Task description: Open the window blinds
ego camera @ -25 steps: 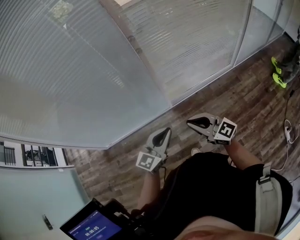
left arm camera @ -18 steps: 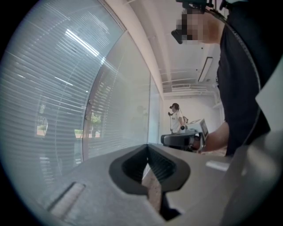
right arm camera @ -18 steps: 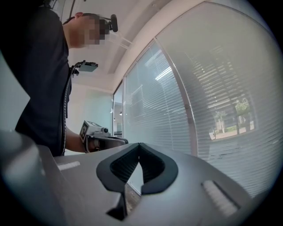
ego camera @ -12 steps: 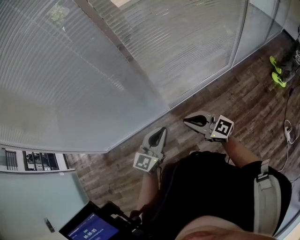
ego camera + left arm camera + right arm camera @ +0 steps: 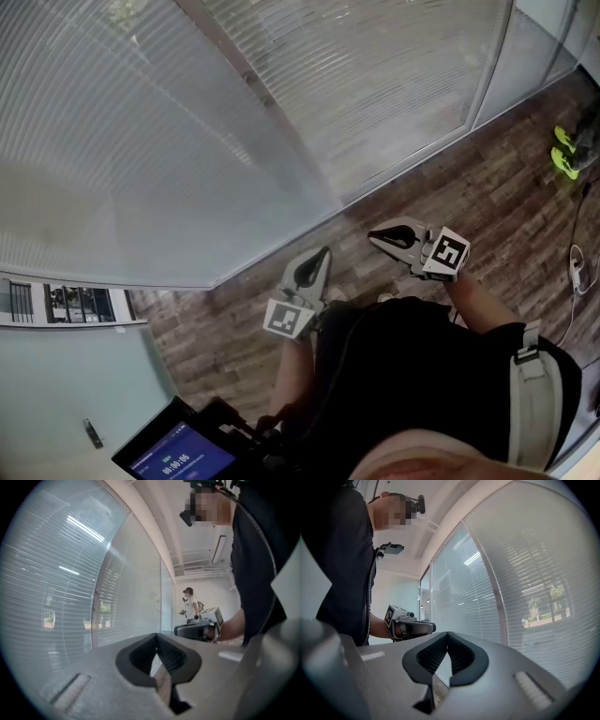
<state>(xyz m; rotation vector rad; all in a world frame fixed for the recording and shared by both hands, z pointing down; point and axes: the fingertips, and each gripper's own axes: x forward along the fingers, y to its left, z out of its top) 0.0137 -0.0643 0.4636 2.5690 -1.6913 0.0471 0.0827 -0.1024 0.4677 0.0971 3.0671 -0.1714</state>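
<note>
The biggest thing here is the wall of pale grey window blinds with thin flat slats [image 5: 141, 159]. It fills the head view from 9 o'clock round to 1 o'clock. The slats lie flat and closed over the glass, so the job has not begun. Each slat runs long and sideways along the wall.

Next is the brown wooden plank floor [image 5: 487, 206], from 2 o'clock down to 7 o'clock. The person in a black top [image 5: 422, 375] stands on it at 6 o'clock.

A grey upright post [image 5: 220, 47] splits the blinds into two panes. A small dark bit [image 5: 248, 80] sits on it. I think it may be the knob that turns the slats, but it is too small to tell. I see no cord.

The left hand-held gripper [image 5: 324, 253] points to 1 o'clock. Its jaws are pressed together with nothing in them. The right hand-held gripper [image 5: 375, 235] points to 9 o'clock. It is clenched and empty too.

From both, the post lies at 11 o'clock and well apart. The left one is nearer, so I think it should reach up there first.

Smallest are the glowing blue screen [image 5: 178, 455] at 7 o'clock and bright green shoes [image 5: 565, 155] at 2 o'clock.
</note>
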